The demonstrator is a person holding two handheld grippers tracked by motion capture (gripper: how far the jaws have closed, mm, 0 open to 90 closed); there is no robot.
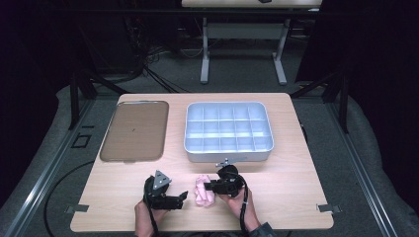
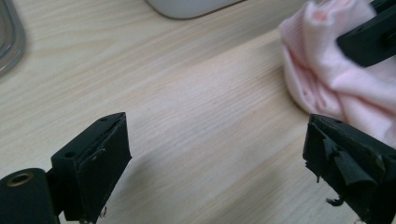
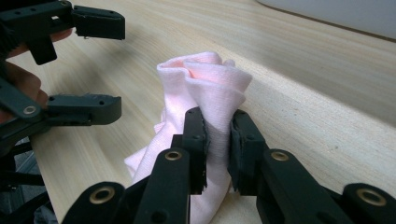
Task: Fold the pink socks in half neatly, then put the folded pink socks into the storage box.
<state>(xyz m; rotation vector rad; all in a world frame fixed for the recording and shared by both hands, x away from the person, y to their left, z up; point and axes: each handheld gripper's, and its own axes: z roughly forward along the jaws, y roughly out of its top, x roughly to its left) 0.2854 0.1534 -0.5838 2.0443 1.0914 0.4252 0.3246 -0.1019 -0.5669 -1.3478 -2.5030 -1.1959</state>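
At lower centre of the high view, the right claw (image 3: 217, 140) pinches the pink cloth (image 3: 205, 88) upright off the surface (image 1: 276, 197), presumably for regrasping by the spread, empty left claw (image 1: 179, 198).

A pale wooden table (image 1: 296, 148) stands on grey floor (image 1: 237, 74) in a dark room, another table (image 1: 242, 29) behind

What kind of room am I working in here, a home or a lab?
Most likely a lab or recording workspace: a bare wooden table ringed by dark curtains, loose cables on the floor behind it, and another plain workbench beyond.
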